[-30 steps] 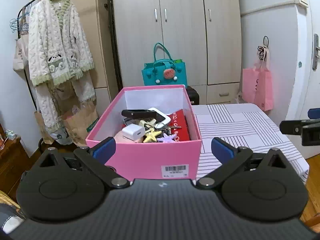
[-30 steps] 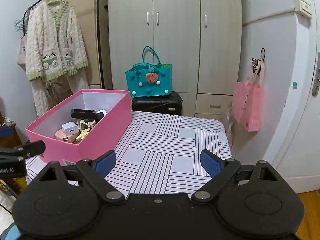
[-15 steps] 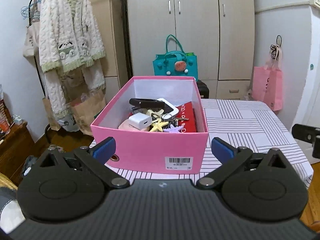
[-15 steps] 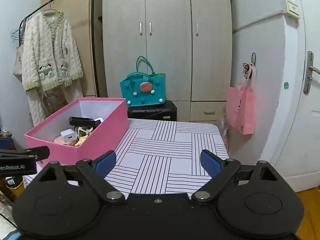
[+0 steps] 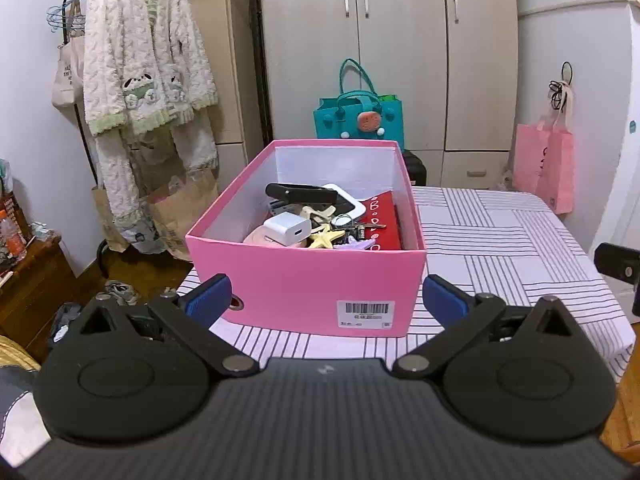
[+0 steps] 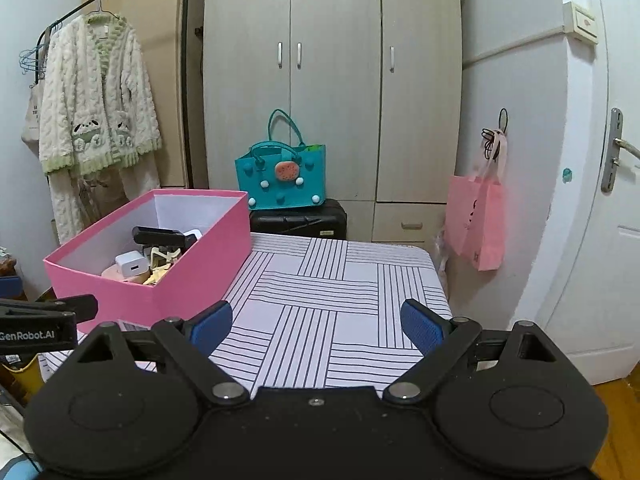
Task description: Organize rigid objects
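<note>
Left gripper (image 5: 326, 296) – right gripper (image 6: 316, 322) – both agape, empty.

- Left gripper (image 5: 326, 300) hangs wide open, holding nothing, just short of the pink box (image 5: 304, 286).
- Box sits on the striped table (image 5: 500, 248), with a white charger (image 5: 286, 229) and yellow starfish (image 5: 326, 238) inside.

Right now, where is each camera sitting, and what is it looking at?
Left wrist: sits on the left gripper, low at the table's near edge, facing the pink box straight on; its own open blue-tipped fingers show, plus a bit of the right gripper at right.
Right wrist: sits on the right gripper, facing the striped table; its open fingers and the left gripper's tip at left show.
Both share the box, the teal bag and the wardrobe.
</note>
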